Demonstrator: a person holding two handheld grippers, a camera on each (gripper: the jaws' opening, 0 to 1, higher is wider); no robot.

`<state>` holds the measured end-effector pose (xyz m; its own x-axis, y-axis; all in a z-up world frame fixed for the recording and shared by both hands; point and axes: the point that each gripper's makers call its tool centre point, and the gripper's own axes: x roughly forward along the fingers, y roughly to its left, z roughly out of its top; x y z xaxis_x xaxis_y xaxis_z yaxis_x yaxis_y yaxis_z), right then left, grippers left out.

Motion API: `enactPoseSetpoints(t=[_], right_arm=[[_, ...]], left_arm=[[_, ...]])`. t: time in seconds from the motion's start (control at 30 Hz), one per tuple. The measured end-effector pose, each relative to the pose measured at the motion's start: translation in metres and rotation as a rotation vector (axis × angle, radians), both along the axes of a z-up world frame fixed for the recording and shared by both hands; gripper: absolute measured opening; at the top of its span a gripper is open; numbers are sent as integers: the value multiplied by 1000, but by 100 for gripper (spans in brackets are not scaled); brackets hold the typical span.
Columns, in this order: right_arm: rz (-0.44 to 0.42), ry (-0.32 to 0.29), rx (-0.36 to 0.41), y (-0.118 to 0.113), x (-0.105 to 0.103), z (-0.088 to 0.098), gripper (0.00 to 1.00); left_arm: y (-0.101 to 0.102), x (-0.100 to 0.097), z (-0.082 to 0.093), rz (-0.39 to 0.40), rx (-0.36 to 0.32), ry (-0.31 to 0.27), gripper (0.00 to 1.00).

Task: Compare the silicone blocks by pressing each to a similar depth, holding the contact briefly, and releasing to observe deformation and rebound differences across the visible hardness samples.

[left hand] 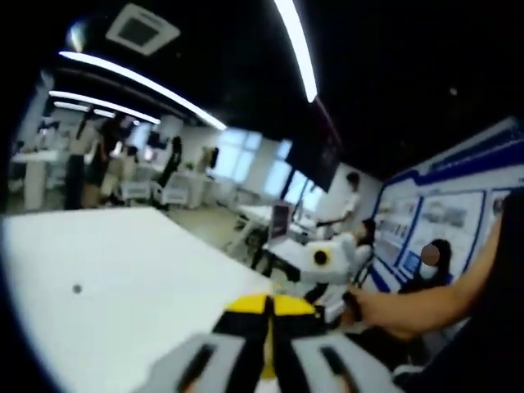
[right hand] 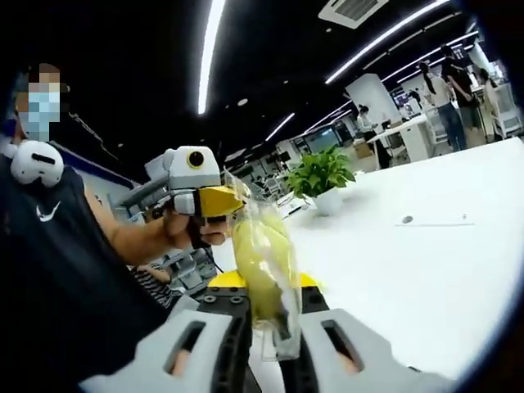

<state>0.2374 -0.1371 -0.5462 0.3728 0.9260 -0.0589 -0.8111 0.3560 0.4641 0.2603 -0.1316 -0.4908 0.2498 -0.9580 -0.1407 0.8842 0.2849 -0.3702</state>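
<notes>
My right gripper (right hand: pixel 264 299) is shut on a clear plastic bag (right hand: pixel 260 237) with a pale yellow silicone block inside. The bag stands up between the jaws above the white table (right hand: pixel 426 270). Just beyond the bag's top, a hand holds my left gripper (right hand: pixel 206 201) with its yellow jaw tips close to the bag; I cannot tell if they touch. In the left gripper view, the left gripper (left hand: pixel 268 315) has its grey and yellow jaws pressed together with nothing showing between them. The right gripper (left hand: pixel 321 260) appears there at the right, held by an arm.
A potted green plant (right hand: pixel 315 176) stands at the table's far edge. A small dark dot (left hand: pixel 76 288) marks the white tabletop (left hand: pixel 123 270). A person in a dark sleeveless top (right hand: pixel 57 270) is close on the left. Desks and people fill the room behind.
</notes>
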Motion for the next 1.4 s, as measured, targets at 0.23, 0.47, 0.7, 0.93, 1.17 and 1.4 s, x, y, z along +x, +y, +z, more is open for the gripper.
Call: enactPoseSetpoints(t=[0.23, 0.47, 0.7, 0.93, 1.17, 1.4], right_arm=[[6, 7, -19, -2, 0, -3, 1], [15, 30, -11, -2, 0, -3, 3], [15, 39, -22, 0, -3, -7, 4], [15, 38, -21, -1, -2, -7, 5], [22, 42, -21, -2, -4, -7, 7], [23, 41, -24, -3, -3, -8, 8]], left_arm=[[-1, -1, -2, -6, 10, -18, 0], [-1, 0, -2, -4, 14, -21, 0], [1, 0, -7, -17, 52, -54, 0], [1, -1, -7, -26, 46, -61, 0], [-1, -1, -7, -13, 58, -19, 0], [-2, -3, -7, -19, 57, -2, 0]])
